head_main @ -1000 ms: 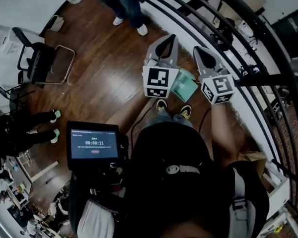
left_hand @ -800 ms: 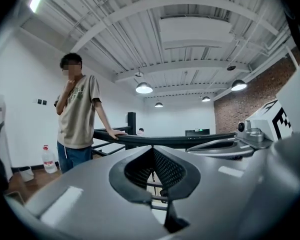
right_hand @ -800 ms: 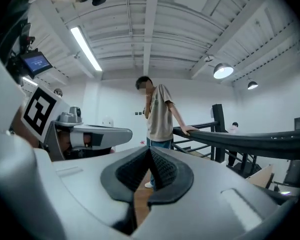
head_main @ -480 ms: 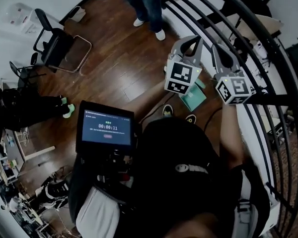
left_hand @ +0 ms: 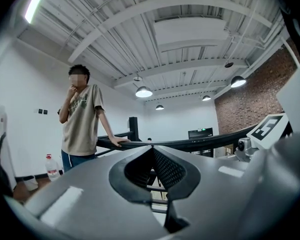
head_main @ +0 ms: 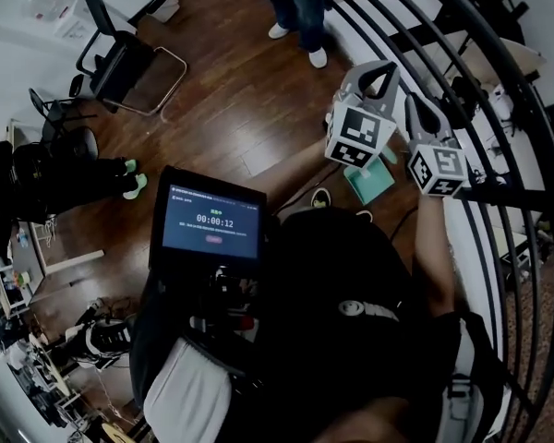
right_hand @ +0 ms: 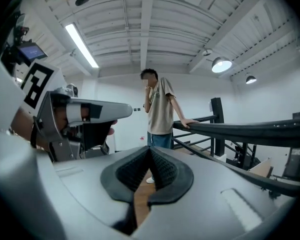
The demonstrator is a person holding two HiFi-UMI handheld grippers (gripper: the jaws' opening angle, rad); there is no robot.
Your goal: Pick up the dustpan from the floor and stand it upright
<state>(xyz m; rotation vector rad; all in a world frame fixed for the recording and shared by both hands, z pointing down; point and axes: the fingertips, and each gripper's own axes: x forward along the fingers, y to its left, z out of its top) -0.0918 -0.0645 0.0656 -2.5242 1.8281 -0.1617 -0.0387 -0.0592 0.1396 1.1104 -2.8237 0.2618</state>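
The teal dustpan (head_main: 371, 183) lies flat on the wood floor (head_main: 231, 109), just ahead of my shoes and partly hidden under both grippers. My left gripper (head_main: 384, 66) is held well above it and points level, its jaws shut with nothing between them (left_hand: 151, 148). Beside it on the right, my right gripper (head_main: 415, 101) also points about level, jaws shut and empty (right_hand: 150, 150). Neither touches the dustpan. Neither gripper view shows the dustpan.
A black curved railing (head_main: 499, 90) runs close along the right. A person (left_hand: 81, 119) stands ahead with a hand on the railing. A folding chair (head_main: 120, 58) is at the far left, and a tablet screen (head_main: 212, 221) hangs on my chest.
Both grippers have shifted up and to the right in the head view and stay shut. The dustpan stays on the floor.
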